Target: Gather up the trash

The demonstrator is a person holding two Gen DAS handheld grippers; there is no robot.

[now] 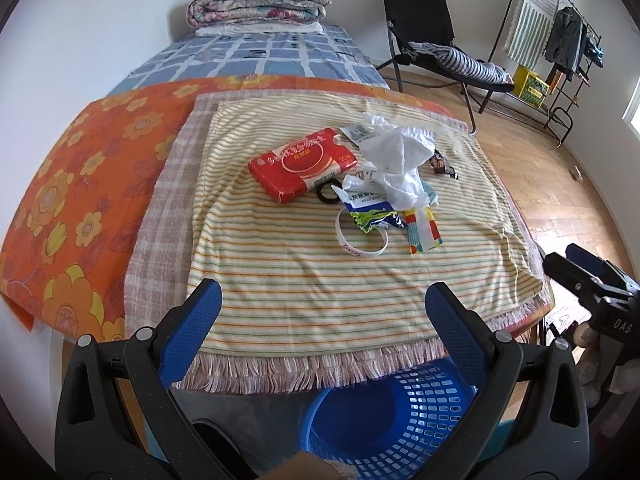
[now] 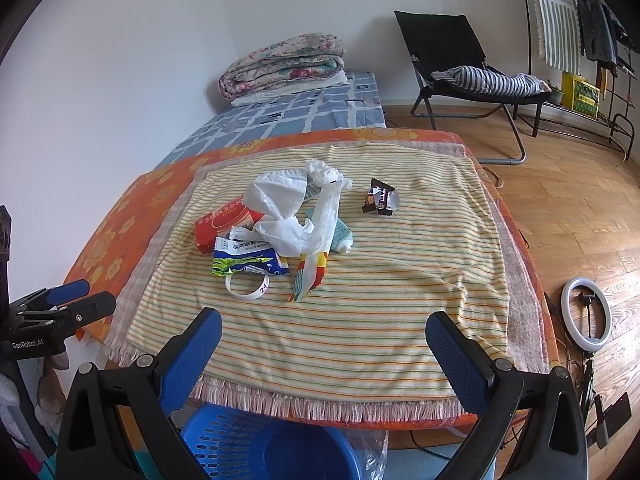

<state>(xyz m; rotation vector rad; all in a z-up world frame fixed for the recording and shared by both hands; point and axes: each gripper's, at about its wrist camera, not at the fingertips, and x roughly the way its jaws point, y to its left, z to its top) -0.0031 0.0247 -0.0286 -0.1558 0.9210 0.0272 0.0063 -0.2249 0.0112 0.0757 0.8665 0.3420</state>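
Nearest to me, below the fringed table edge, sits the blue perforated plastic basket (image 1: 384, 420), between the spread blue-padded fingers of my left gripper (image 1: 324, 304), which holds nothing. My right gripper (image 2: 324, 334) is likewise wide apart and holds nothing, hovering over the near edge of the yellow striped cloth (image 2: 360, 320).

The trash lies in a loose pile at the middle of that cloth, well apart from both grippers. A crumpled white plastic bag (image 1: 396, 156) tops it. Left of it the red rectangular tissue pack (image 1: 304, 164) lies flat, its long axis running from near-left to far-right. Nearer me are the blue-and-green foil wrapper (image 1: 372, 216) and the white silicone wristband (image 1: 360, 236), lying flat. A colourful long sachet (image 2: 310, 276) points its narrow end toward me.

Only the right wrist view shows clearly the dark brown crumpled sweet wrapper (image 2: 379, 197), alone to the right of the pile, a pale green tube (image 2: 342, 236) and a white ring light (image 2: 586, 310) on the wooden floor. Only the left wrist view shows a black ring (image 1: 328, 192) beside the tissue pack.
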